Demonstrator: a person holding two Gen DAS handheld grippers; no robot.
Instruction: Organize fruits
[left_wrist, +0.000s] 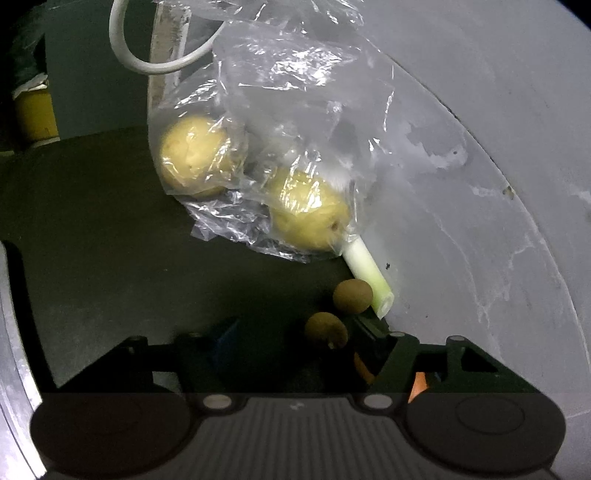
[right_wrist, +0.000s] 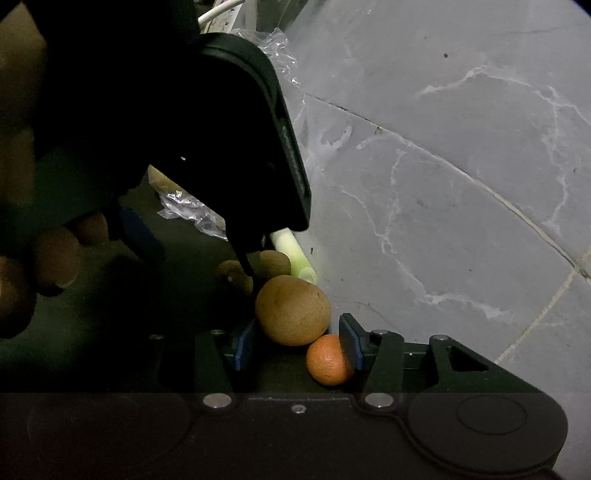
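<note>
Jaws on the right gripper (right_wrist: 295, 343) stand wide around a rough brown kiwi (right_wrist: 293, 310), beside a dimpled orange (right_wrist: 327, 360). We find the left gripper (left_wrist: 295, 334) likewise wide, near two small matte brown fruits (left_wrist: 352, 296). A crinkled clear bag (left_wrist: 280, 147) holds two smooth yellow rounds; a pale leek stalk (left_wrist: 365, 275) protrudes.

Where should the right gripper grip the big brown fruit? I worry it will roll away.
Grip the big brown fruit across its widest middle, coming straight ahead with the right gripper open. The orange touches its near-right side, so a pad must slip between them.
</note>
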